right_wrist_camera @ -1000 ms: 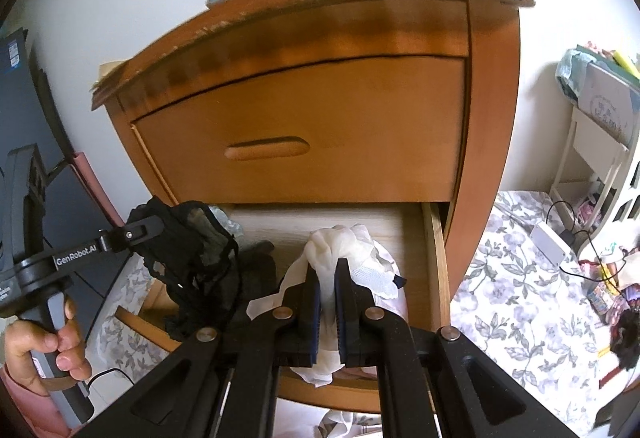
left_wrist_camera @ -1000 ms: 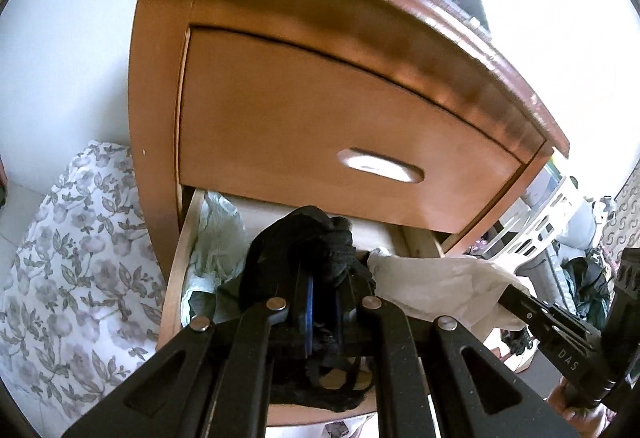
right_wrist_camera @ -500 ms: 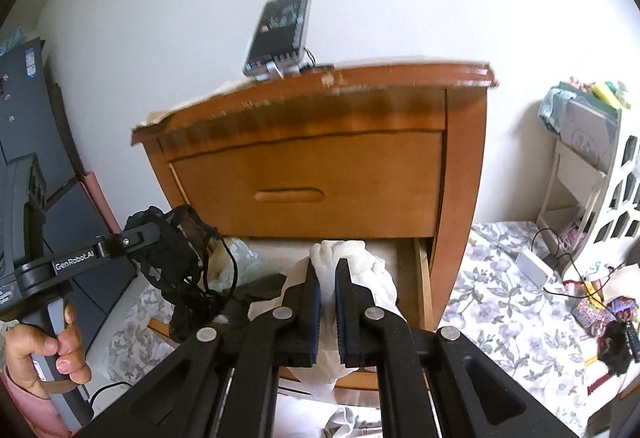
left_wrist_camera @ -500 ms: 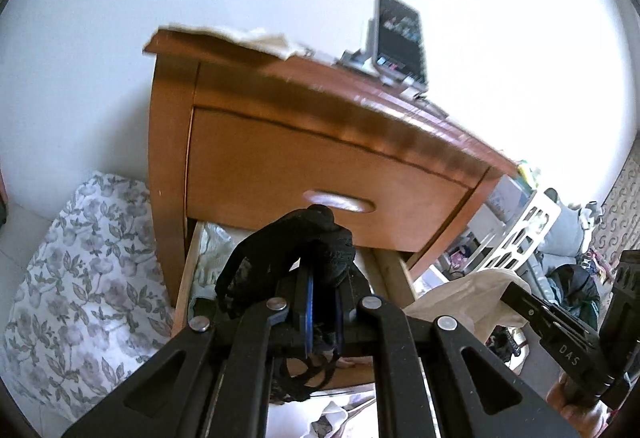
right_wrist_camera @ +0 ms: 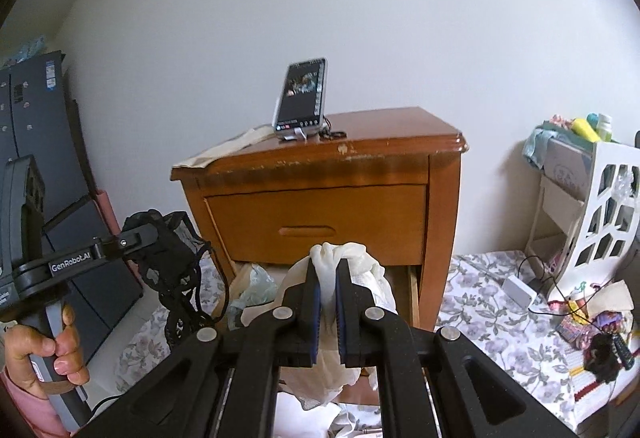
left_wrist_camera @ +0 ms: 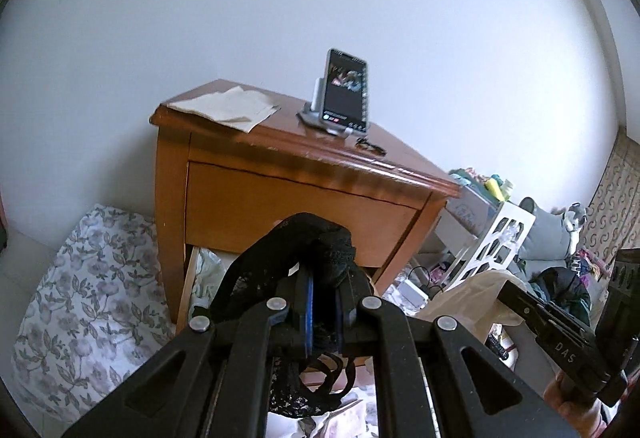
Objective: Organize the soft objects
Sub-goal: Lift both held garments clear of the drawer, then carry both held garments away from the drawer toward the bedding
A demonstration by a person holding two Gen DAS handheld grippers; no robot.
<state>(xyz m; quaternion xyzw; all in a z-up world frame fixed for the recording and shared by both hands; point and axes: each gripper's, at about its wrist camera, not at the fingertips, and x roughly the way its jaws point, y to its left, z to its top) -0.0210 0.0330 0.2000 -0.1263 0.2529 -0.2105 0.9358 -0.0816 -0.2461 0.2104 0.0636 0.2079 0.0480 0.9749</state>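
Left gripper (left_wrist_camera: 323, 308) clamped on black lace garment (left_wrist_camera: 296, 250), held in air before the nightstand (left_wrist_camera: 280, 198). Right gripper (right_wrist_camera: 327, 312) clamped on white cloth (right_wrist_camera: 340, 258), above the open bottom drawer (right_wrist_camera: 412, 294). Phone (right_wrist_camera: 302, 98) upright near nightstand's back edge. Floral bedding (right_wrist_camera: 488, 302) flanks both sides.

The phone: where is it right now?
The phone stands propped upright on a small stand on top of the wooden nightstand, near the wall, right of the folded cloth in the left wrist view.
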